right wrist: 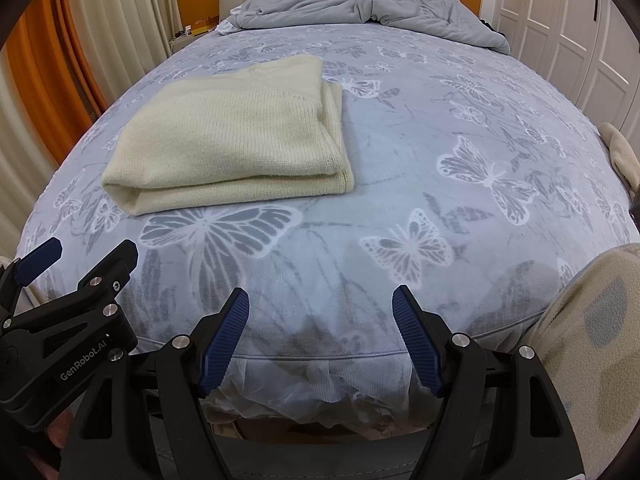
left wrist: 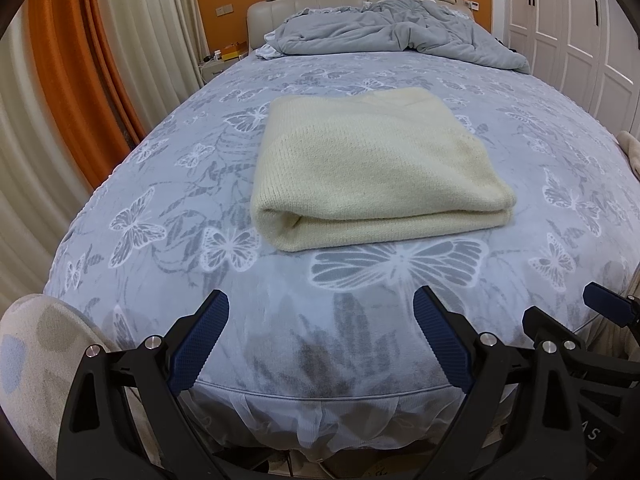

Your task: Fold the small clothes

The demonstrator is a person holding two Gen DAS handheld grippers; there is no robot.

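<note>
I count one cream knit sweater (left wrist: 372, 172), folded into a thick rectangle with soft ribbed texture, lying in the middle of my left view and at upper left of my right view. It rests on one bed (left wrist: 500, 128) whose fuzzy blue-grey cover carries white butterfly outlines. One crumpled grey duvet (left wrist: 400, 34) sits at the top. My two grippers, left gripper (left wrist: 322, 340) and right gripper (right wrist: 320, 338), hang at the bottom edge, fingers spread apart, holding nothing, blue ridged pads showing.
</note>
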